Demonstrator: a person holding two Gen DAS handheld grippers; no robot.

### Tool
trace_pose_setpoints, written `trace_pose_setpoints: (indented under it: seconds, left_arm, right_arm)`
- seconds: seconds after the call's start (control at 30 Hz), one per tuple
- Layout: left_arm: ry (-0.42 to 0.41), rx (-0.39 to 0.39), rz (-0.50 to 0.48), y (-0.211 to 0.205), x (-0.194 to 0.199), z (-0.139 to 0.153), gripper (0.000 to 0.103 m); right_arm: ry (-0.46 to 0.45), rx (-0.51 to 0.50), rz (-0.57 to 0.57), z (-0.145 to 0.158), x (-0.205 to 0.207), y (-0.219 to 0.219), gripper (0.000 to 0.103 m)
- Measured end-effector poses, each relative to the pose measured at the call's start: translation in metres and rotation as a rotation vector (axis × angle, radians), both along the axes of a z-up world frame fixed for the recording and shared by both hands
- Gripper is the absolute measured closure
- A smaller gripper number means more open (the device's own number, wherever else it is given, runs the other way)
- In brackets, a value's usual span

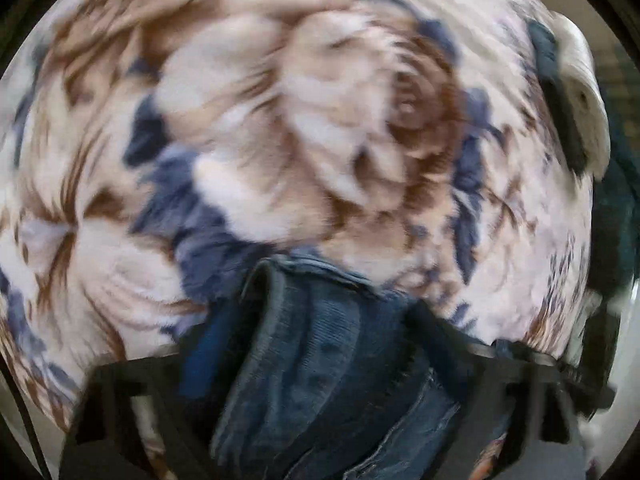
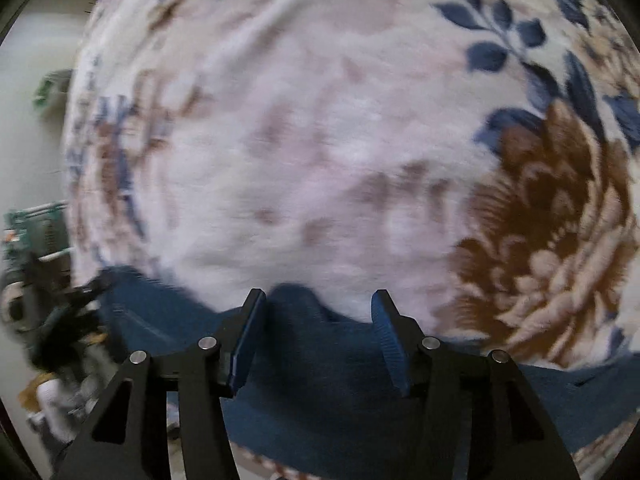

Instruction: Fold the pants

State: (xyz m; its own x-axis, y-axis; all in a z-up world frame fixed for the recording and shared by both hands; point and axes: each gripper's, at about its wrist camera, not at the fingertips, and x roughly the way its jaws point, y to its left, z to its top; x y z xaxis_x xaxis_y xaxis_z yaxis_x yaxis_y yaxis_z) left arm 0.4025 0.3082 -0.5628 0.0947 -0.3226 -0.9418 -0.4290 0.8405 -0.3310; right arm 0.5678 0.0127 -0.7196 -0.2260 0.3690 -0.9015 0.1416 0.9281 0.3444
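in the left wrist view, badly smeared with blur, my left gripper (image 1: 332, 320) is sitting at the bottom centre of the frame with a thick bunched fold of the blue denim pants (image 1: 320, 360) filling the gap between its black fingers (image 1: 436, 340); the cloth is packing the whole space and the fingers are pressing in on it from both sides, so i am clamping the pants there. the floral blanket (image 1: 280, 120), cream with brown and blue flowers, is filling the rest of the frame behind. in the right wrist view, my right gripper (image 2: 318, 316) is pointing down at the lower middle, its blue-padded fingers (image 2: 386, 336) standing apart with nothing pinched between them. the pants (image 2: 320, 400) are lying under and behind the fingers across the bottom of the frame, over the blanket (image 2: 320, 140), whose big brown flower is sitting at the right.
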Motion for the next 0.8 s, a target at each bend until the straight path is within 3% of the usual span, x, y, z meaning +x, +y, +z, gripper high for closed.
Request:
trace_pose_setpoints:
  seconds: [0.07,0.13,0.2,0.37,0.47,0.5,0.6,0.7,0.8]
  left_arm:
    - [-0.035,0.113,-0.08,-0.012,-0.002,0.014,0.068]
    - [-0.062,0.225,-0.141,-0.018,-0.009,0.026,0.081]
    - [-0.074,0.275,-0.207,-0.019,-0.015,0.025,0.08]
    - [-0.054,0.245,-0.158,-0.015,-0.01,0.019,0.078]
    - [-0.036,0.212,-0.082,-0.008,-0.009,0.035,0.07]
    - [-0.045,0.194,-0.059,-0.007,-0.013,0.045,0.063]
    - [-0.03,0.19,-0.013,-0.014,-0.022,0.072,0.012]
    - [-0.012,0.14,-0.004,-0.034,-0.023,0.08,0.009]
    - [0.043,0.086,-0.027,-0.07,-0.017,0.069,0.008]
  right_arm:
    - [0.013,-0.007,-0.025,-0.004,-0.001,-0.004,0.046]
    - [0.021,-0.004,-0.043,-0.006,-0.001,-0.005,0.046]
    - [0.017,-0.01,-0.043,-0.004,0.0,-0.007,0.046]
    - [0.014,-0.008,-0.027,0.001,0.005,-0.01,0.046]
    - [0.002,0.023,-0.033,0.006,0.012,-0.018,0.046]
    - [0.001,0.047,-0.04,0.007,0.014,-0.022,0.046]
    - [0.013,0.123,-0.039,0.006,0.021,-0.035,0.046]
    - [0.055,0.21,0.006,-0.002,0.022,-0.042,0.046]
    - [0.085,0.296,0.083,-0.015,0.017,-0.03,0.046]
